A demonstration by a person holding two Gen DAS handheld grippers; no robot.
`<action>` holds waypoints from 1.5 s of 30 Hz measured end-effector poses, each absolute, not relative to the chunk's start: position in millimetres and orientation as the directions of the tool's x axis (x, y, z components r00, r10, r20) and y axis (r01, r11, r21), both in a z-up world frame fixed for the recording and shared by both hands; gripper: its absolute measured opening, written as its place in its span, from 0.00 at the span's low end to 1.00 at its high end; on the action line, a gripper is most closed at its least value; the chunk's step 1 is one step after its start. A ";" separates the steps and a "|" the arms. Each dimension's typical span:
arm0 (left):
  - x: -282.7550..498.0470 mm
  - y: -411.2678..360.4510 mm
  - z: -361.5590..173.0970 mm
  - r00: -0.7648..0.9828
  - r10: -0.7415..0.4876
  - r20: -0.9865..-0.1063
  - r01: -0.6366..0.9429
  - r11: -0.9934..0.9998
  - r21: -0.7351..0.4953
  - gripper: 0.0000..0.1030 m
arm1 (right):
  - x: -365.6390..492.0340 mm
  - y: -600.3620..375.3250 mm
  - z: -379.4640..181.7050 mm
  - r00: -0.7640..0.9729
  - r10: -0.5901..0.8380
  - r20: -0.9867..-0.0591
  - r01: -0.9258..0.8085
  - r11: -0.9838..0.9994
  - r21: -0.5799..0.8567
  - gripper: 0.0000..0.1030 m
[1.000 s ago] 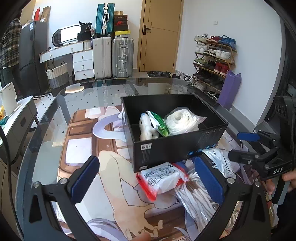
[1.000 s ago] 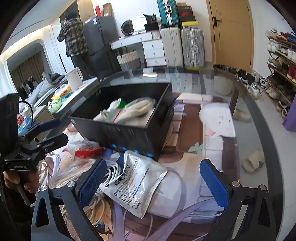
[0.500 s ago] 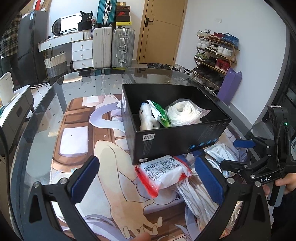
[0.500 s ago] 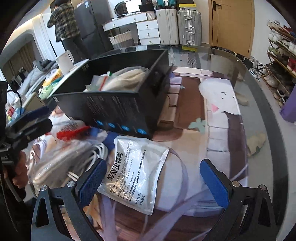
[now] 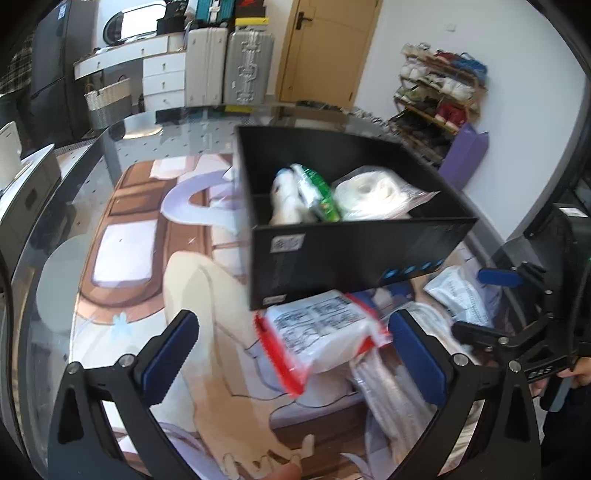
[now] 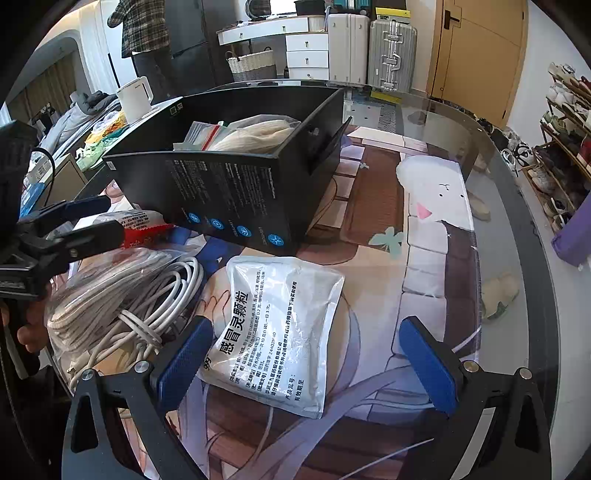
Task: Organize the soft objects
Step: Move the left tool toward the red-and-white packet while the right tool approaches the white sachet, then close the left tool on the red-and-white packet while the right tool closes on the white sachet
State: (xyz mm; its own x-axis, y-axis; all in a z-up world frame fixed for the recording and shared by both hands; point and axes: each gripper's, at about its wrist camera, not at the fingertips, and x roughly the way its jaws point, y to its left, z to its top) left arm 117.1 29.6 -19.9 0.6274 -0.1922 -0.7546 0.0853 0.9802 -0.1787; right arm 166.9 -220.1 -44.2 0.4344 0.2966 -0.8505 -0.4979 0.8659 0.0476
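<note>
A black box (image 5: 354, 251) on the glass table holds a bagged white rope coil (image 5: 373, 192), a green packet (image 5: 317, 188) and a white soft item (image 5: 284, 199). In front of it lie a red-edged white pouch (image 5: 317, 336), a bag of white cable (image 6: 122, 291) and a silver medicine sachet (image 6: 280, 328). My left gripper (image 5: 291, 350) is open, just short of the red-edged pouch. My right gripper (image 6: 306, 354) is open, its jaws either side of the sachet's near end. The box shows in the right wrist view (image 6: 236, 192).
The round glass table's edge (image 6: 517, 206) curves at the right over a printed mat (image 6: 436, 206). Each gripper shows in the other's view: the right (image 5: 517, 306), the left (image 6: 70, 229). Suitcases (image 5: 229, 62), a shoe rack (image 5: 439, 96) and a person (image 6: 147, 33) stand beyond.
Both grippers have moved forward and down toward the table. The red-edged pouch and the sachet are now closer between the open jaws. Nothing has been taken hold of.
</note>
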 end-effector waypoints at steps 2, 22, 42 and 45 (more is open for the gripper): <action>116.1 33.3 -19.9 0.619 -0.184 -0.764 0.083 0.982 -0.169 1.00 | 165.2 -219.8 -44.0 0.433 0.293 -0.852 -0.503 0.863 0.041 0.99; 118.2 51.7 -31.0 0.570 -0.134 -0.810 0.086 0.991 -0.104 1.00 | 163.2 -220.3 -45.5 0.415 0.279 -0.866 -0.541 0.841 0.012 0.99; 115.1 56.8 -30.9 0.557 -0.161 -0.815 0.120 0.986 -0.113 1.00 | 164.2 -222.1 -45.9 0.422 0.286 -0.861 -0.538 0.843 0.016 0.99; 115.3 57.8 -31.5 0.554 -0.152 -0.819 0.119 0.988 -0.102 1.00 | 163.6 -222.2 -46.1 0.421 0.287 -0.860 -0.540 0.841 0.016 0.99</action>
